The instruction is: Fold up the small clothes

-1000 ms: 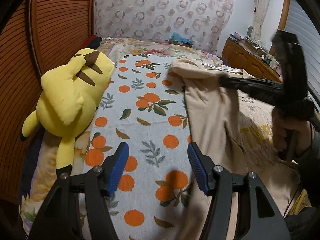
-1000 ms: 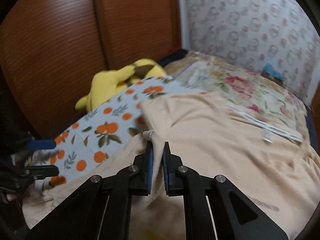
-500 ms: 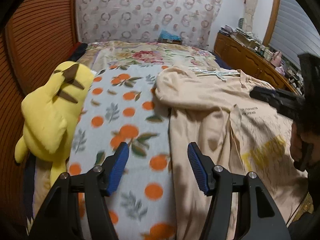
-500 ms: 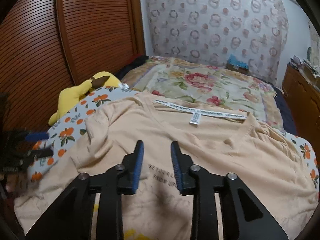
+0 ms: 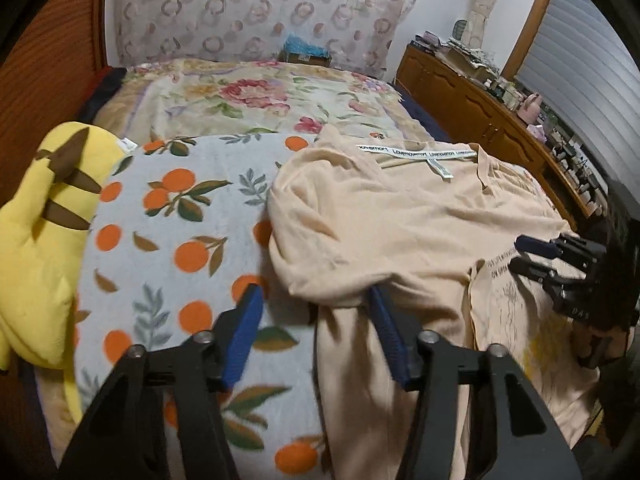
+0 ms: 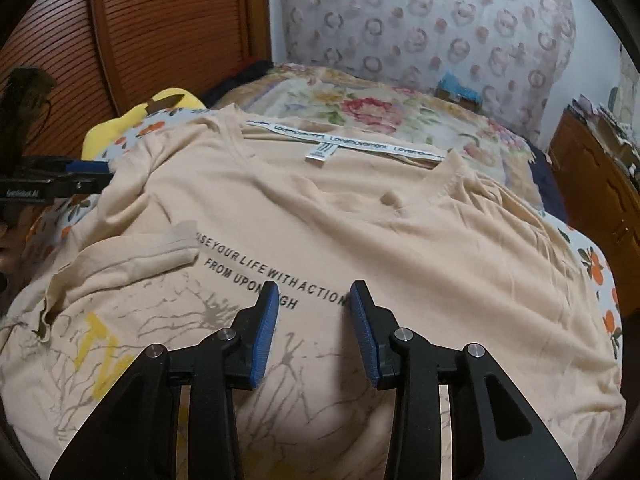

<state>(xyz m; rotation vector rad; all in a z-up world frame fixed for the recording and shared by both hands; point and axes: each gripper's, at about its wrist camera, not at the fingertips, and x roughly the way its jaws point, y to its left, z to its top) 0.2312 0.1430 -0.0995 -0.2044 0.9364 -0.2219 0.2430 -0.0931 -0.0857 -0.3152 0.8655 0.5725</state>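
A beige T-shirt (image 5: 400, 220) lies print side up on the bed, its collar label (image 6: 320, 154) at the far end. One short sleeve (image 6: 160, 248) is folded in onto the chest. My left gripper (image 5: 313, 294) is at the shirt's left folded edge. Its jaws are closing with that bulging fold between them, and the pads stand apart from the cloth. My right gripper (image 6: 314, 292) hovers over the printed text; its jaws are opening and grip nothing. Each gripper shows in the other's view, the right gripper (image 5: 536, 256) and the left gripper (image 6: 92, 176).
A yellow plush toy (image 5: 44, 220) lies at the left on an orange-print blanket (image 5: 180, 220). A floral bedspread (image 5: 260, 96) covers the far half of the bed. A cluttered wooden dresser (image 5: 480, 120) lines the right side and a slatted wooden door (image 6: 140, 32) the left.
The right gripper let go of the sleeve it pinched, opened and swung over the printed chest. The left gripper moved right from the blanket to the shirt's edge and its jaws narrowed.
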